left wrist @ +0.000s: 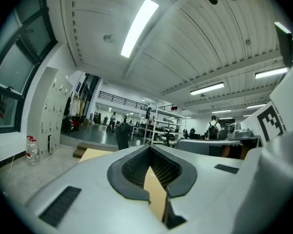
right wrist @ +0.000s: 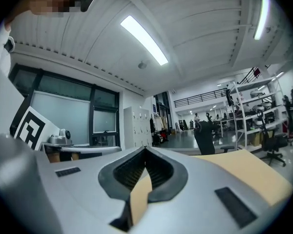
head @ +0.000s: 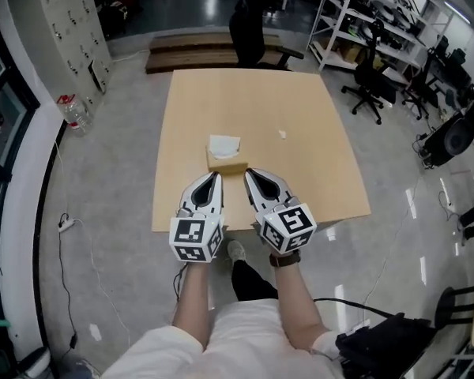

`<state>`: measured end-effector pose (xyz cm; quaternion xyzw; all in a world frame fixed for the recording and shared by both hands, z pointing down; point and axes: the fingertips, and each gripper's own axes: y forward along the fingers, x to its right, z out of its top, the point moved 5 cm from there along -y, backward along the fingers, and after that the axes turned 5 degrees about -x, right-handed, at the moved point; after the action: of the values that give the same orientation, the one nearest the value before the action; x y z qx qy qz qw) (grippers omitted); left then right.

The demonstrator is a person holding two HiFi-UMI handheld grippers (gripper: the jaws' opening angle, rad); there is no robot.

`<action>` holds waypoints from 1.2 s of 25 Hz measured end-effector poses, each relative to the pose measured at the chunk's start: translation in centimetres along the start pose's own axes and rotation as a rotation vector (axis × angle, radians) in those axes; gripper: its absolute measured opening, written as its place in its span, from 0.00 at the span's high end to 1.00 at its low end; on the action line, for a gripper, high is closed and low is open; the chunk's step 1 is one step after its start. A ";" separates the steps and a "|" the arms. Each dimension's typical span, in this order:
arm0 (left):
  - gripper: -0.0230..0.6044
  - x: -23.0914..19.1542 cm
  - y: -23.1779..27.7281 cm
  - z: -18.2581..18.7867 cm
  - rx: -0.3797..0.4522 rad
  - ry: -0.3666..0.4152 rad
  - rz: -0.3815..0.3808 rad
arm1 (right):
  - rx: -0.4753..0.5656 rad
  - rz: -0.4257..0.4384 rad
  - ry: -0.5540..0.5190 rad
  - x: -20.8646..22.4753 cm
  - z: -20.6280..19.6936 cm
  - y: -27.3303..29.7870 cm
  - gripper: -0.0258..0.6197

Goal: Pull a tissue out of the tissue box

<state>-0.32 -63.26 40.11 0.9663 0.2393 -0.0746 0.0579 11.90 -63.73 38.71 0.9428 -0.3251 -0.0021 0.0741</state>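
Left hand-held gripper (head: 215, 178) and right hand-held gripper (head: 250, 174): jaws closed tip to tip, holding nothing. The tissue box (head: 226, 162) stands on the bench (head: 300, 109) just ahead, between both tips. In both gripper views, the jaws hide it.

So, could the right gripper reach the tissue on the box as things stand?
Probably yes: the right gripper sits just short of the tissue box, nothing between them, and the tissue lies exposed on top. Its shut jaws would need opening first.
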 end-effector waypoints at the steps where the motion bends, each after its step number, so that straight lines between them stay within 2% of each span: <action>1: 0.96 -0.1 2.0 -0.4 -0.018 -0.001 -0.002 | -0.016 0.000 0.013 1.8 -0.3 1.2 0.96; 9: 0.96 -5.4 14.6 -2.8 -0.143 -0.024 0.021 | -0.151 0.004 0.108 12.1 -3.8 11.8 0.96; 16: 0.96 -10.0 21.6 -5.5 -0.219 -0.084 0.109 | -0.324 0.046 0.068 18.4 -7.5 19.1 0.96; 22: 0.96 -14.1 24.4 -7.7 -0.292 -0.113 0.127 | -0.457 0.084 -0.004 19.3 -10.2 24.7 0.96; 26: 0.96 -16.6 26.6 -9.1 -0.332 -0.121 0.114 | -0.528 0.092 -0.067 19.8 -11.7 28.4 0.95; 30: 0.96 -18.2 28.4 -10.5 -0.363 -0.136 0.098 | -0.616 0.141 -0.083 20.4 -13.8 30.7 0.95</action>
<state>-1.59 -94.93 55.67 0.9432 0.1970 -0.0925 0.2508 9.84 -98.22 57.55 0.8502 -0.3767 -0.1339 0.3425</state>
